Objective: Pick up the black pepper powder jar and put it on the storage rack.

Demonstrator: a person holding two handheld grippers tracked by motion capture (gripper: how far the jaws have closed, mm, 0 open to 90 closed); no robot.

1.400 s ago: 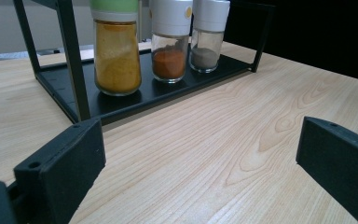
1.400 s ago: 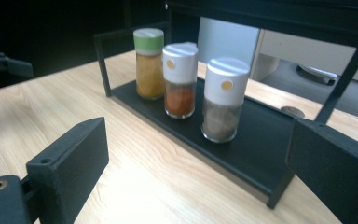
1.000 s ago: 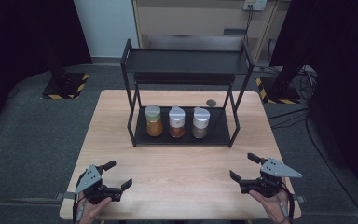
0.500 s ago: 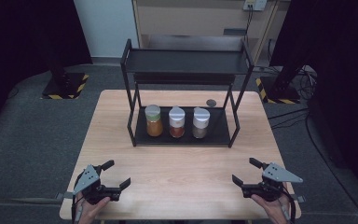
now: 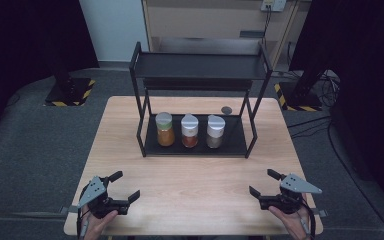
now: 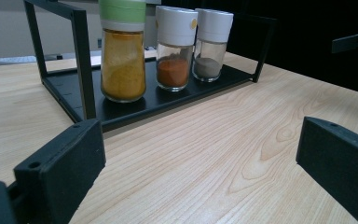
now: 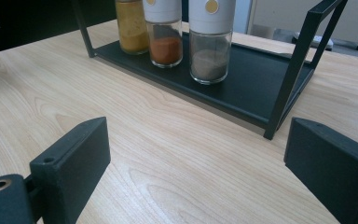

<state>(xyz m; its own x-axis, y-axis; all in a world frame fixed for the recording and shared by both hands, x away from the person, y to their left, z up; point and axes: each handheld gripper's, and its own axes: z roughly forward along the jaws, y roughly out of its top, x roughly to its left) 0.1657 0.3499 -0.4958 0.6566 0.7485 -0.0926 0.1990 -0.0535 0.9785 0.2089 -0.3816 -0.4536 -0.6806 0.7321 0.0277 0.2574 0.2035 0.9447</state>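
Since the earlier frame, right hand-held gripper [image 5: 264, 183] slid slightly toward the desk's [image 5: 195, 185] near edge; left hand-held gripper [image 5: 124, 185] kept still. Both gape empty — nothing begun; three spice jars [image 5: 189, 131] wait on the rack's [image 5: 195, 145] lower shelf.

In the left gripper view we lose the green lid of the yellow spice jar [image 6: 122, 51] at the top edge; the rack [image 6: 168, 100] is cut off there too. In the right gripper view all three jars lose their tops, the grey spice jar [image 7: 209, 44] included. In the high view a small dark round thing [image 5: 226, 110] behind the rack is too small for us to identify; the person's forearms are cut off at the bottom edge.
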